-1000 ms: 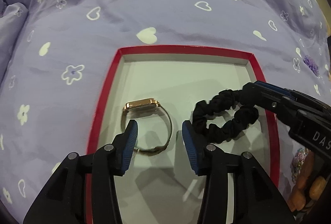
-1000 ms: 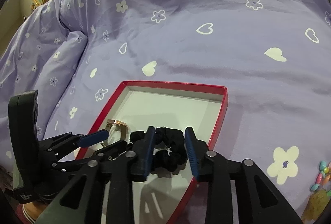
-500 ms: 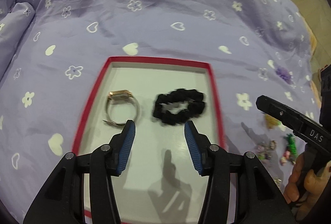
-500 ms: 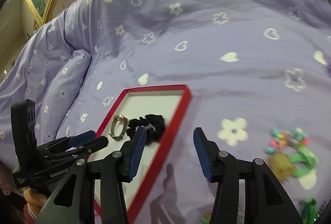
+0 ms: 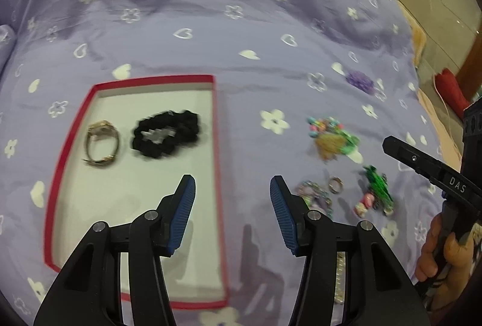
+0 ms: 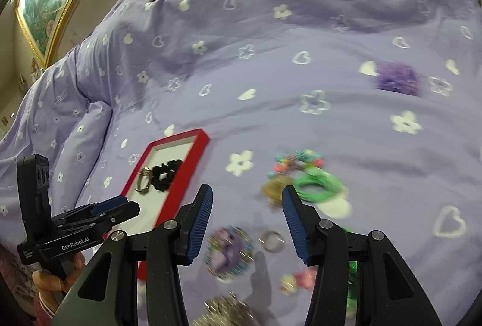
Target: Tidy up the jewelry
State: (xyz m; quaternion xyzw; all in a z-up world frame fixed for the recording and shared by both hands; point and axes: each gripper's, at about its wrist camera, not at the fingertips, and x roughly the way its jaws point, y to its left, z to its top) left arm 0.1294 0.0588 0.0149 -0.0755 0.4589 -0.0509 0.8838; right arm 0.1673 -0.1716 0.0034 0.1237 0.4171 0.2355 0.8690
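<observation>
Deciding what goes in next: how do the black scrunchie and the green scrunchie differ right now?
Place: the black scrunchie lies inside the red tray beside the watch; the green scrunchie lies loose on the purple bedspread, outside the tray.
Company: the black one lies apart from the watch; the green one is bunched against a gold piece and coloured beads.
Shared: both are fabric loops lying flat, neither gripped.

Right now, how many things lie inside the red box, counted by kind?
Watch: 1
Black scrunchie: 1
Total in the red box: 2
</observation>
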